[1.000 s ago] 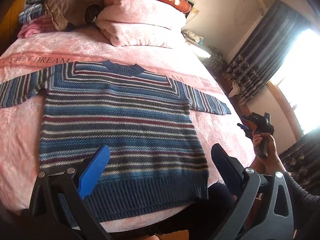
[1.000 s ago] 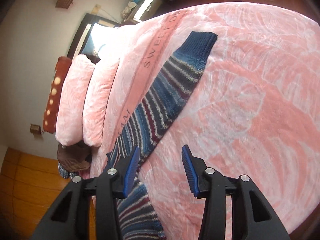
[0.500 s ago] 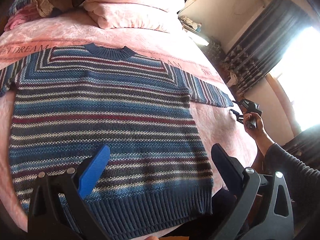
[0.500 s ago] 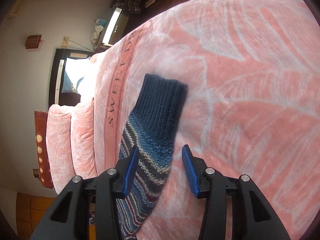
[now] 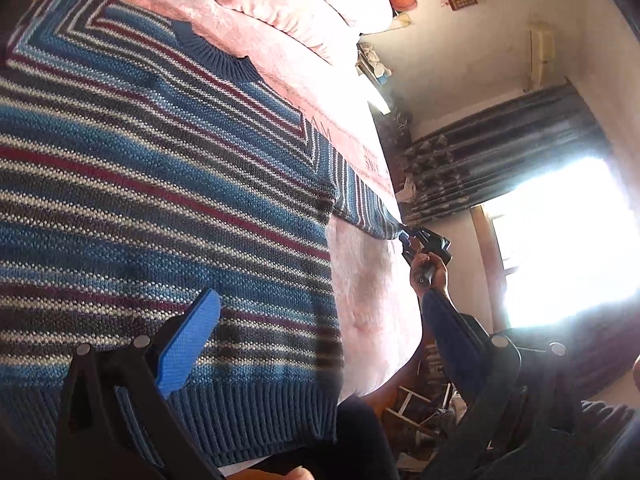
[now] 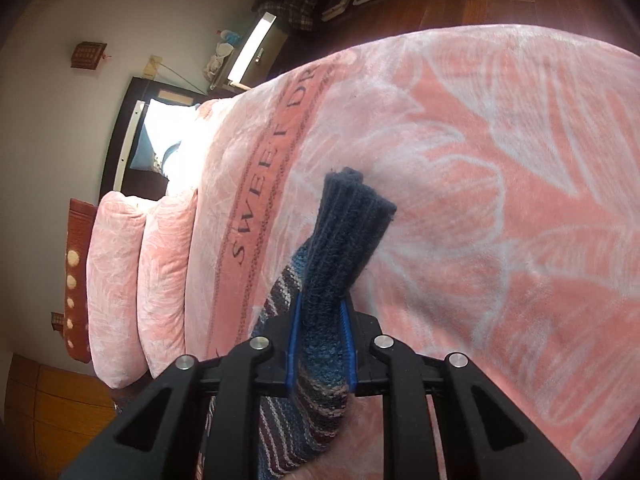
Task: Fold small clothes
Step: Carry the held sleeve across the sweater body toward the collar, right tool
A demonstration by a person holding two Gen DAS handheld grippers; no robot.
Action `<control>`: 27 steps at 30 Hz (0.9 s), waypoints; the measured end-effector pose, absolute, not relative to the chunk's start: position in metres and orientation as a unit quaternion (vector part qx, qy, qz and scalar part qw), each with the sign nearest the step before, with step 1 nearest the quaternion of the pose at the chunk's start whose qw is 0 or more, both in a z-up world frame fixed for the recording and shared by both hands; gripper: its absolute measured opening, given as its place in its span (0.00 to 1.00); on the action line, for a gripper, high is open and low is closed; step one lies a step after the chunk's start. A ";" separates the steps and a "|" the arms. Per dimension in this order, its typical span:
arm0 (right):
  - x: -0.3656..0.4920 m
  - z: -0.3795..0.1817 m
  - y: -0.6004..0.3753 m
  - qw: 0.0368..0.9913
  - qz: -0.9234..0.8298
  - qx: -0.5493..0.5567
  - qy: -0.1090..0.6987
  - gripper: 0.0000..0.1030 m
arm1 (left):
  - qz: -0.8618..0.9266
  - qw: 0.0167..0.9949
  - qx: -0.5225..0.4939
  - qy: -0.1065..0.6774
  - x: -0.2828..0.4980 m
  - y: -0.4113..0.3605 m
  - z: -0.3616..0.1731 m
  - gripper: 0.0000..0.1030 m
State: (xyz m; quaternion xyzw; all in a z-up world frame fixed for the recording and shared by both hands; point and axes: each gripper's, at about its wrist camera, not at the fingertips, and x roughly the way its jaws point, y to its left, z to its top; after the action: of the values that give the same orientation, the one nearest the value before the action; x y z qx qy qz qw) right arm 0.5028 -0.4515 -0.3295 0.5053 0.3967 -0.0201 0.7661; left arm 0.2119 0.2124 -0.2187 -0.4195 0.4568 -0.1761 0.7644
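A blue, grey and maroon striped sweater [image 5: 168,184] lies spread flat, front up, on the pink bedspread [image 5: 368,280]. My left gripper [image 5: 344,354] hovers open over the sweater's lower right part near the hem, with nothing between its fingers. In the left wrist view a hand holds my right gripper [image 5: 408,236] at the end of the sweater's right sleeve. Up close, the right gripper [image 6: 320,344] is shut on that sleeve [image 6: 320,360] just behind the dark ribbed cuff [image 6: 348,224], which sticks up past the pads, lifted off the bedspread [image 6: 500,200].
Two pink pillows [image 6: 136,280] and a red dotted cushion [image 6: 78,288] lie at the head of the bed. Dark curtains [image 5: 500,148] and a bright window [image 5: 568,240] stand past the bed's right edge. A nightstand [image 6: 256,52] and plaid cloth [image 6: 300,4] sit on the wooden floor.
The right gripper reached the sleeve's cuff, closed on it and raised it. The left gripper dropped closer to the sweater's body and tilted.
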 end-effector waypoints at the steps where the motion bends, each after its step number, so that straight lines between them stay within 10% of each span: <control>1: 0.503 -0.317 -0.446 0.776 -0.017 0.493 0.394 0.16 | -0.168 0.766 -0.422 0.454 0.210 0.216 -0.217 0.97; 15: 0.487 -0.124 -0.255 0.902 0.090 0.259 0.333 0.09 | -0.140 0.815 -0.365 0.429 0.198 0.252 -0.165 0.97; 27: 0.491 -0.139 -0.125 0.892 0.144 0.173 0.392 0.08 | -0.123 0.831 -0.367 0.399 0.205 0.284 -0.159 0.98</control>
State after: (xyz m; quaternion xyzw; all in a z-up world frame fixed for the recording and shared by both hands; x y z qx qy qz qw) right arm 0.4912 -0.1250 -0.1393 0.1734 0.3922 0.1436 0.8919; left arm 0.2050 0.2844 -0.1594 -0.3671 0.3986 -0.1229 0.8314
